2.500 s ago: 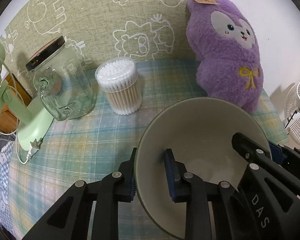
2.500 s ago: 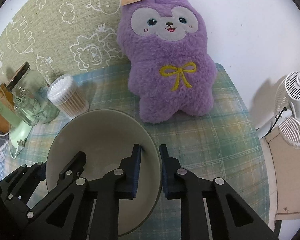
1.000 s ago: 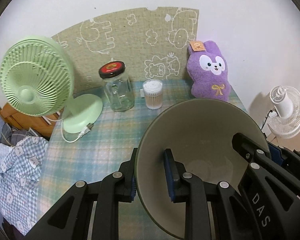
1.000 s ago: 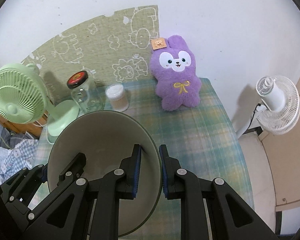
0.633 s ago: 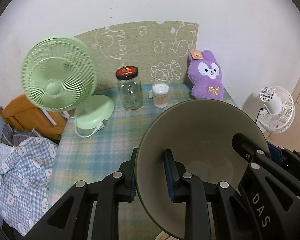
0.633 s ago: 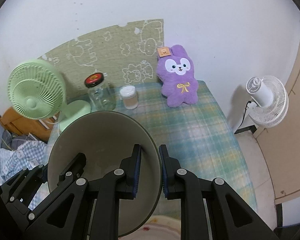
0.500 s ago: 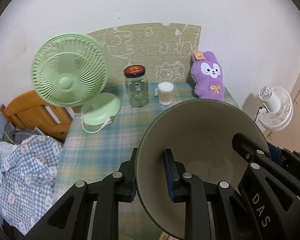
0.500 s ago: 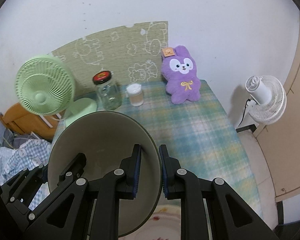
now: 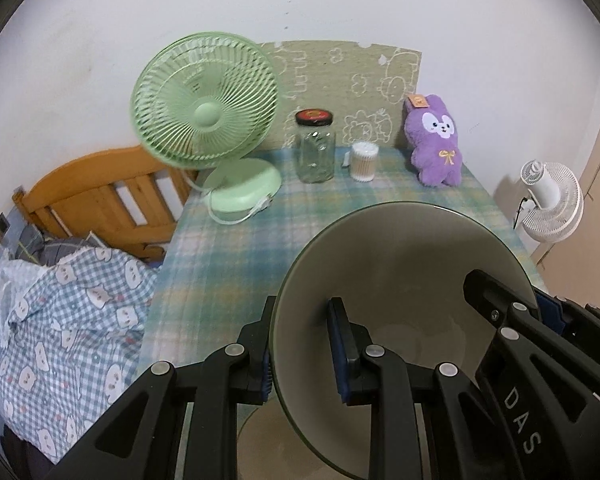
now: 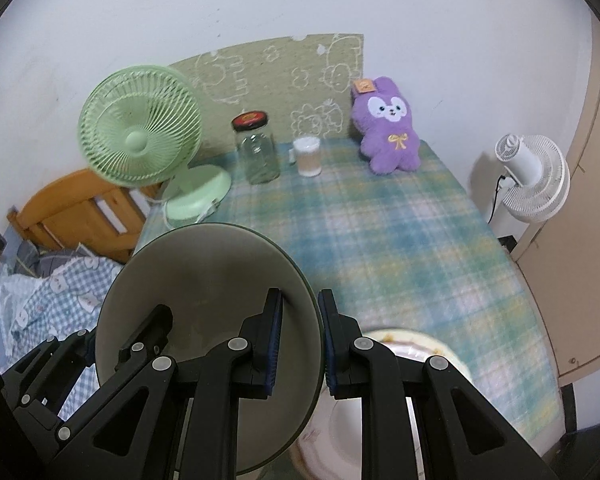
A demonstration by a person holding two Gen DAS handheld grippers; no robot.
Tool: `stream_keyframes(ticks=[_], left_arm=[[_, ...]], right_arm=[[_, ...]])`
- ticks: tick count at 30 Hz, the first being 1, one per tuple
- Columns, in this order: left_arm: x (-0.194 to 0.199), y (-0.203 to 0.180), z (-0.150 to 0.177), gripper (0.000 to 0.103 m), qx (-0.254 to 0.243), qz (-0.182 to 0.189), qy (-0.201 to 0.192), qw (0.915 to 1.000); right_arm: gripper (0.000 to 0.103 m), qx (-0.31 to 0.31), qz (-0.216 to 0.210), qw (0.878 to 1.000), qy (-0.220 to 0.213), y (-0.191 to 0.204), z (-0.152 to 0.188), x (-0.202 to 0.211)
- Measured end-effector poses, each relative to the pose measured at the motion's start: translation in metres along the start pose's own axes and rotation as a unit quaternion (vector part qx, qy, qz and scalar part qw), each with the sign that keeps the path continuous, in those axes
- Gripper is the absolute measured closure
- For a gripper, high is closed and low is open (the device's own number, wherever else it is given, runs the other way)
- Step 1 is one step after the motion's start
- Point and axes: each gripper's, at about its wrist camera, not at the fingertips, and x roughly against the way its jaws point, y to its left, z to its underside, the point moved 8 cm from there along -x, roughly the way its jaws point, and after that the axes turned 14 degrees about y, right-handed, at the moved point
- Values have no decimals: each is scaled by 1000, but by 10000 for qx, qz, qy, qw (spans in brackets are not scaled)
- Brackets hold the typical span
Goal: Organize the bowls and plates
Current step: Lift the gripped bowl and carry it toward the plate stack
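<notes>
At 5 o'clock below bowl (image 10: pixel 204 300), plate (image 10: pixel 416 344) waiting on bench (image 10: pixel 400 232); both tools (image 9: pixel 300 354) (image 10: pixel 299 344) pinching bowl rim.

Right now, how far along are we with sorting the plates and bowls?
Done: nothing visibly stacked or put away yet. In hand: the grey-green bowl is clamped by its rim on both sides, left gripper and right gripper, held above the near end of the plaid tablecloth. Left: a patterned plate lies beneath the bowl, partly hidden. Setting the bowl down remains.
</notes>
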Motion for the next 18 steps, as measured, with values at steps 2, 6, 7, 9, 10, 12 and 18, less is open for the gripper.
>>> stream_keyframes(ticks=[2,6,7,9,10,12,18], left_arm=[[-2,7,8,81,40,3,42,10000],[-9,18,28,81,86,-7,130,9999],[-11,20,32,81,92,-8,152,9998],[-18,24,42,81,112,0,256,9996],[-21,24,46,81,123,9,304,9995],[-28,26,55,81,146,31,402,9991],[-42,28,75,81,192,58,620,9979]], right_arm=[[81,40,-1,10000,42,8,11,-2],[81,81,-10,9999,121,19,29,-9],[81,86,-11,9999,138,20,33,-12],[81,101,-8,9997,223,22,41,-18],[81,110,5,9996,275,23,45,-21],[81,130,34,9991,395,24,55,-29],[81,138,71,9979,636,24,75,-46]])
